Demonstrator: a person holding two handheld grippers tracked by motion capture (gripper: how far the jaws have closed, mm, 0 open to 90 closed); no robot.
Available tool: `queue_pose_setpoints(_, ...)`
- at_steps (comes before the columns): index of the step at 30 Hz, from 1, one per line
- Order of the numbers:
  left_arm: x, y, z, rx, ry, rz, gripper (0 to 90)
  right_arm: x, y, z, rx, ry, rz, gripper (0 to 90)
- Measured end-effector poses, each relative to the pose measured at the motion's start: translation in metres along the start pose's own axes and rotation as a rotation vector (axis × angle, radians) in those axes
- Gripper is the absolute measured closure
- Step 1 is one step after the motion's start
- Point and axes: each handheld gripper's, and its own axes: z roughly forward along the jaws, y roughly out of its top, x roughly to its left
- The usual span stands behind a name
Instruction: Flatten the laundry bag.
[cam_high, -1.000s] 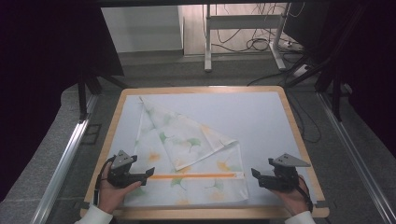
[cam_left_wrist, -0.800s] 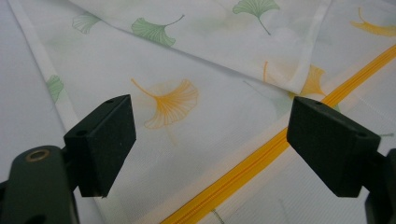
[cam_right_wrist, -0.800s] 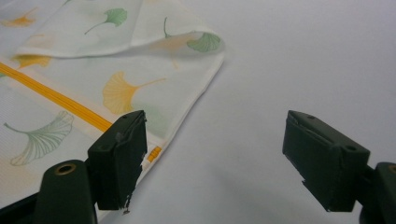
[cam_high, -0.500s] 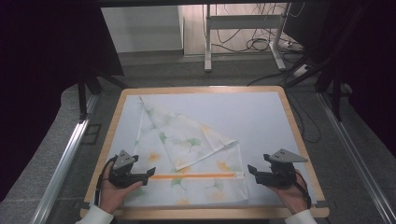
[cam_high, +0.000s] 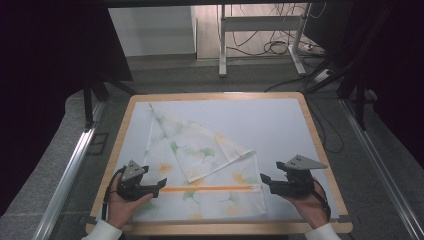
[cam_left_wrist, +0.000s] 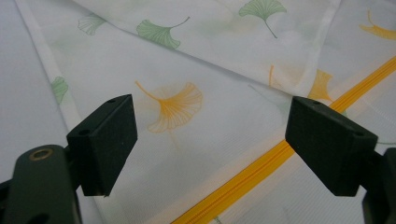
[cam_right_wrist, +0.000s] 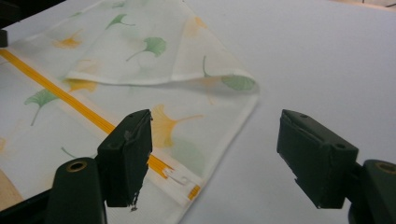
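Ginkgo-print zippered cloth bag (cam_high: 200, 170) lies flat in the lower middle of the high view on the white desk (cam_high: 280, 125), one corner folded over. Both grippers hover released at its zipper ends: left gripper (cam_high: 154, 190) at lower left, right gripper (cam_high: 265, 181), its fingers just narrowing with nothing between, at lower right. Folding seems under way; next comes pinching an edge.

No readable text, label, brand, number or sign on anything in any view.
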Motion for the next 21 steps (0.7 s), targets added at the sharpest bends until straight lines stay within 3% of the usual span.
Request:
queue_pose_setpoints(7,0.001,0.001,0.0,-0.006,-0.009,-0.007,16.8,0.002,0.022,0.003,-0.021,0.004,-0.005,28.6)
queue_pose_setpoints(12,0.001,0.001,0.0,0.001,-0.011,-0.005,16.8,0.012,0.032,0.007,-0.018,0.014,-0.038,29.9)
queue_pose_setpoints(21,0.0,0.001,0.0,-0.002,-0.011,-0.004,16.8,0.028,0.048,0.023,-0.004,0.06,-0.054,32.3)
